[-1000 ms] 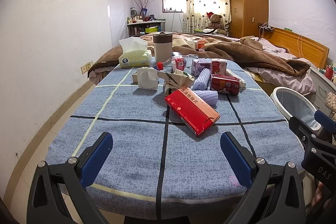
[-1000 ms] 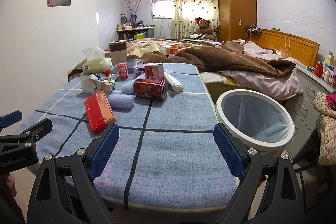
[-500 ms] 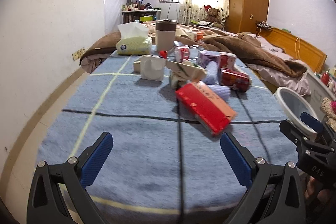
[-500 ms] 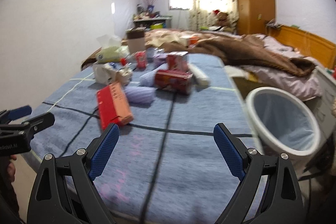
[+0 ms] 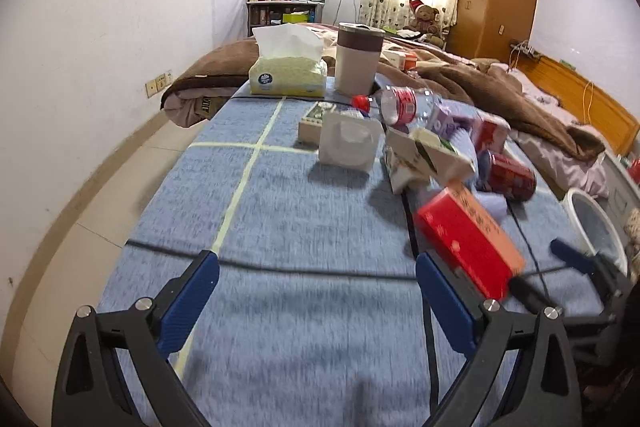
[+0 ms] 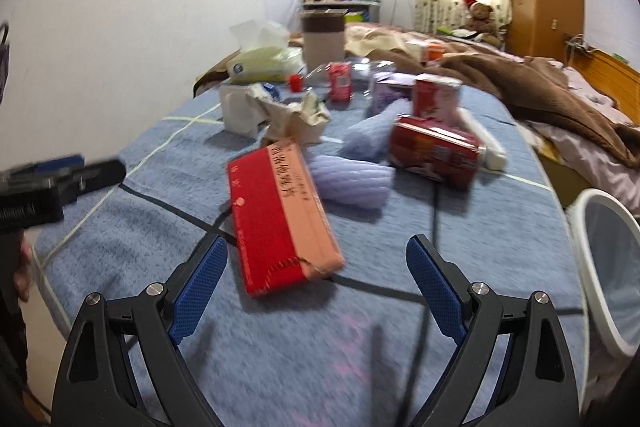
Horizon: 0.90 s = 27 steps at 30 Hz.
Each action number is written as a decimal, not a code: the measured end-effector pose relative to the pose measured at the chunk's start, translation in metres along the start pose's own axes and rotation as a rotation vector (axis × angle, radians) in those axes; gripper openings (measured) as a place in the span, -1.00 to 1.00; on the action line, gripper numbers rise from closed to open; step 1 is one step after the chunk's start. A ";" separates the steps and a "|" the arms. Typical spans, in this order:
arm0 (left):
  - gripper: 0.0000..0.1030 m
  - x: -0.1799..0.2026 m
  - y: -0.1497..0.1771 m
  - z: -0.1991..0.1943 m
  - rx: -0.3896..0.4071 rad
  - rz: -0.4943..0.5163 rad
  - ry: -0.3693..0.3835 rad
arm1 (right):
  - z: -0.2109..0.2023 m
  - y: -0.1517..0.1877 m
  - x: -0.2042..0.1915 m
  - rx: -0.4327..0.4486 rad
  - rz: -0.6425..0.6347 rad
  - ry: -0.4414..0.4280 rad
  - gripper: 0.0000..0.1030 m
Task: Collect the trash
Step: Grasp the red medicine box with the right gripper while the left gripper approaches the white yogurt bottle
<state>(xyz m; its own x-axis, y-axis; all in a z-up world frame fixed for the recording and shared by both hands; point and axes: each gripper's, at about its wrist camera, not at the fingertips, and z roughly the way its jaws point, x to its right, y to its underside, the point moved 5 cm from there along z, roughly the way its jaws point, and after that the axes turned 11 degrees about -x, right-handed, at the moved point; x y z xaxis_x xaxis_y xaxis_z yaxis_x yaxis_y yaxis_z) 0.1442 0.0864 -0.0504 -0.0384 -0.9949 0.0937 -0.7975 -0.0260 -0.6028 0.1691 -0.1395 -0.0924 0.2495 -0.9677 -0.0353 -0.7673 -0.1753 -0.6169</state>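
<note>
A red and pink box (image 6: 280,215) lies on the blue cloth table, just ahead of my open right gripper (image 6: 316,291). It also shows in the left wrist view (image 5: 468,239), right of my open, empty left gripper (image 5: 316,299). Behind it lie a red can (image 6: 434,153), a lilac ribbed wrapper (image 6: 352,183), crumpled cartons (image 6: 296,115), a plastic bottle (image 5: 400,105) and a white holder (image 5: 348,143). A white bin (image 6: 612,267) stands beside the table's right edge.
A tissue box (image 5: 288,71) and a lidded beige cup (image 5: 358,59) stand at the table's far end. A bed with a brown blanket (image 5: 480,83) lies beyond. The wall is on the left, with floor below.
Both grippers have moved forward over the table. The right one has swung left, so the red box is now between its fingers' line. Both stay open.
</note>
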 end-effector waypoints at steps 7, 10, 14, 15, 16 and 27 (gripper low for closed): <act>0.94 0.003 -0.037 0.016 0.016 0.027 0.031 | 0.024 -0.008 -0.011 -0.084 -0.049 0.010 0.53; 0.94 0.003 -0.053 0.030 0.002 0.027 0.042 | 0.025 -0.007 -0.012 -0.103 -0.055 -0.010 0.39; 0.94 0.005 -0.071 0.048 -0.012 0.018 0.057 | 0.028 -0.008 -0.012 -0.135 -0.077 -0.022 0.02; 0.94 0.005 -0.074 0.052 -0.015 0.017 0.056 | 0.030 -0.009 -0.012 -0.145 -0.076 -0.034 -0.06; 0.94 0.006 -0.078 0.057 -0.021 0.014 0.056 | 0.032 -0.009 -0.012 -0.155 -0.073 -0.044 -0.09; 0.83 0.017 -0.108 0.098 -0.073 -0.001 0.063 | 0.032 -0.009 0.000 -0.162 -0.023 -0.083 -0.66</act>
<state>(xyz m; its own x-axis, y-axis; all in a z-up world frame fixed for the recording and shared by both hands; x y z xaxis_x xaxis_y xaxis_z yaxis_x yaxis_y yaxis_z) 0.2890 0.0623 -0.0610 -0.0731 -0.9867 0.1451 -0.8390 -0.0178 -0.5438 0.1949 -0.1319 -0.1120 0.3113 -0.9459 -0.0916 -0.8440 -0.2308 -0.4842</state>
